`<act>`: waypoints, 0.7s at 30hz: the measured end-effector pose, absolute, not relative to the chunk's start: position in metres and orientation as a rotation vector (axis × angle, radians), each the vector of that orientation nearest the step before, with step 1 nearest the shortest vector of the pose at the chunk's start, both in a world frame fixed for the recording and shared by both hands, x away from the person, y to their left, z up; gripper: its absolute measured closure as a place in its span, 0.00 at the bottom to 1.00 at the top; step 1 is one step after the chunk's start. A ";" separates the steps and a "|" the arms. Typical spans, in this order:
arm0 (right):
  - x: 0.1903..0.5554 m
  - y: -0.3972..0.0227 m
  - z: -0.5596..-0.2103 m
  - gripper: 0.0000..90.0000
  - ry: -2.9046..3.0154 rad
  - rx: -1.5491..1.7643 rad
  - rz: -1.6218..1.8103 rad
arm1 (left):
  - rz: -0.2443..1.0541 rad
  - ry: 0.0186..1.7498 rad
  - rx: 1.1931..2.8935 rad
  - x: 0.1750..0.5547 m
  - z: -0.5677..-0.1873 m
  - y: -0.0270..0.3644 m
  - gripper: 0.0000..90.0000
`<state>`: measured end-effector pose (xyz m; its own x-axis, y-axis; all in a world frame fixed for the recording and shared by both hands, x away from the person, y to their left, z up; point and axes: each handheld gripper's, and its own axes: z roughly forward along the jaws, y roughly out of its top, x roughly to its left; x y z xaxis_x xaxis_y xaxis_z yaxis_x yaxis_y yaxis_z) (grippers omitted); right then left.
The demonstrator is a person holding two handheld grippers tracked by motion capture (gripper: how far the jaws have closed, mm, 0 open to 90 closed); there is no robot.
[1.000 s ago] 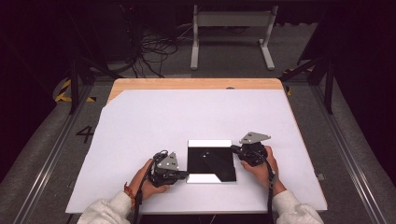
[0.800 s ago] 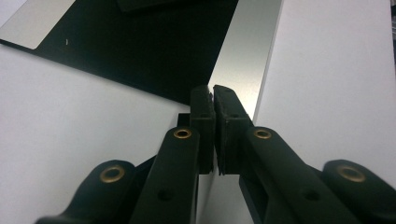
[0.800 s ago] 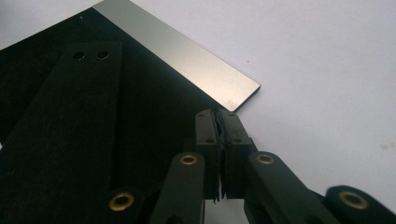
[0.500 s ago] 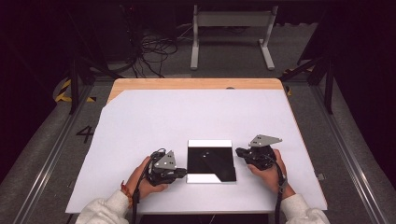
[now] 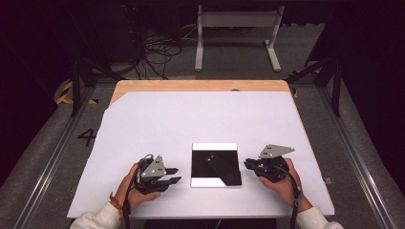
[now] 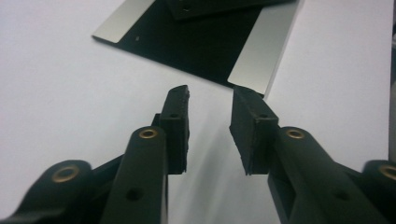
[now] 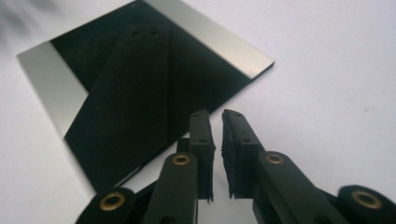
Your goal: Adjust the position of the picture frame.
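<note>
High view: black mirror-like plate (image 5: 215,163) lies flat between left gripper (image 5: 173,175) and right gripper (image 5: 249,164).

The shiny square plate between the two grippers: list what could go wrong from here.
1. The plate lies flat on the white sheet, so jaws may struggle to get under its edge and could push it instead.
2. The left gripper, whose jaws have just been opening with nothing between them, points at the plate's corner; a nudge there might spin it.
3. The right gripper stands barely open, perhaps too narrow to take the edge cleanly.
</note>
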<state>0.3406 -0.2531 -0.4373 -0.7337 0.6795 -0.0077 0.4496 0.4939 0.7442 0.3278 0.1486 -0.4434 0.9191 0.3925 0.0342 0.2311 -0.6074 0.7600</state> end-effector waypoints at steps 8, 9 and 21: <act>0.318 -0.257 -0.437 0.89 2.497 0.937 1.065 | 0.335 0.519 2.223 0.315 -0.447 0.166 0.52; 0.316 -0.257 -0.437 0.89 2.501 0.932 1.064 | 0.343 0.525 2.222 0.314 -0.447 0.168 0.50; 0.309 -0.254 -0.436 0.86 2.569 0.906 0.969 | 0.382 0.596 2.190 0.311 -0.449 0.185 0.28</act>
<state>0.3093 -0.2537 -0.4361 -0.7754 0.6313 -0.0134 0.4653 0.5856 0.6637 0.3114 0.1854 -0.4494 0.8420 0.5348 0.0706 0.2875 -0.5557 0.7801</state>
